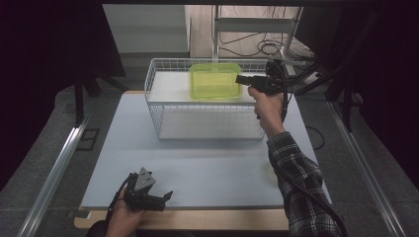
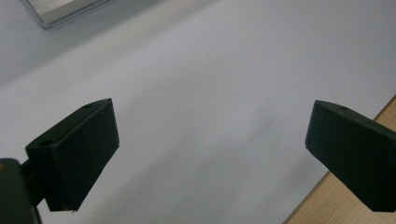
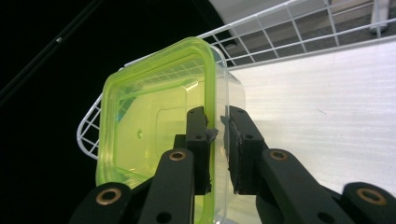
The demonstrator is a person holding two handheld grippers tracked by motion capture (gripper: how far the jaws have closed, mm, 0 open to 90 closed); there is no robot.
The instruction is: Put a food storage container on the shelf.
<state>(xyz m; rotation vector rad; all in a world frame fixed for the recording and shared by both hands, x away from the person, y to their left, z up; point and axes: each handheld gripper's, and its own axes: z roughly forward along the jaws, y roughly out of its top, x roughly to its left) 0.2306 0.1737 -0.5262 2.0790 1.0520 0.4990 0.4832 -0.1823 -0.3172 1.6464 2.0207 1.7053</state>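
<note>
Black jaws of the right gripper (image 3: 217, 140) pinch the rim and side wall of the yellow-green plastic container (image 3: 154, 121), which sits on the upper shelf of the white wire basket (image 1: 153, 94). Thin, clear and empty, the container looks light and fairly stiff but slick; the rim is probably the surest hold, though a hard squeeze could flex the wall. The right forearm reaches forward, gripper roughly level. The left gripper (image 2: 210, 140) rests near the table's (image 1: 207, 163) front edge, jaws wide and empty.

A pale grey table (image 1: 197, 168) with a wooden front edge; cables (image 1: 257, 48) lie on the floor behind
</note>
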